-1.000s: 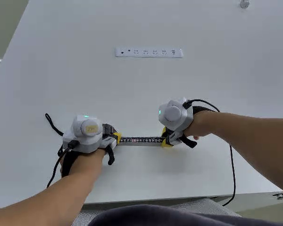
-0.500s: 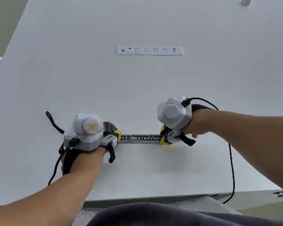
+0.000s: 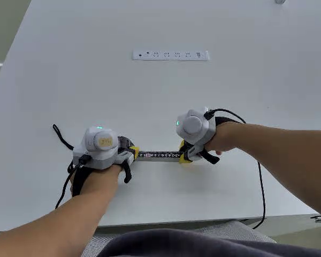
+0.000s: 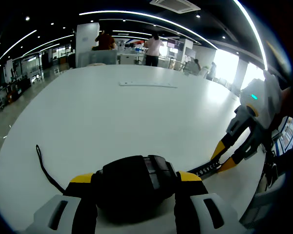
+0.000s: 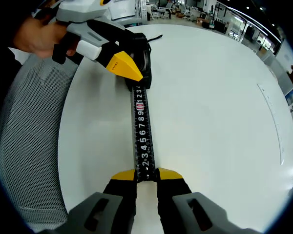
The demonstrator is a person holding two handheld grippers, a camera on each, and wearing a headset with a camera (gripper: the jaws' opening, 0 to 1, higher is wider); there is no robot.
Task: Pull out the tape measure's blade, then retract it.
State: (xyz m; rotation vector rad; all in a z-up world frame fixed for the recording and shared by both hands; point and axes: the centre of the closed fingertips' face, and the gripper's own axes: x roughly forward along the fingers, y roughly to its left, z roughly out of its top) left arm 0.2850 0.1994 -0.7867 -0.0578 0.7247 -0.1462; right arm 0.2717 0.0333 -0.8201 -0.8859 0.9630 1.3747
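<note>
Here both forearms reach over the near edge of the white table (image 3: 150,96): the left one from the bottom left, its hand (image 3: 99,179) behind the left gripper (image 3: 129,155), and the right one from the right side, its hand (image 3: 224,139) wrapped round the right gripper (image 3: 185,157). The two grippers face each other along the table's near edge.

Set against the picture from a second ago, the right gripper stands a little closer to the left one, and the visible run of blade (image 3: 159,156) between them is slightly shorter. The left gripper sits in the same place relative to the power strip (image 3: 170,54).

In the left gripper view the left gripper (image 4: 136,178) has its yellow-tipped jaws clamped on either side of the black tape measure (image 4: 134,187), which rests on the table. The blade (image 4: 205,170) runs off to the right gripper (image 4: 224,156). In the right gripper view the right gripper (image 5: 146,175) pinches the blade (image 5: 141,131) at its low-numbered end, and the blade lies flat and straight back to the tape measure (image 5: 139,51) held by the left gripper (image 5: 122,66). A black strap (image 3: 59,136) trails from the case's far side.
</note>
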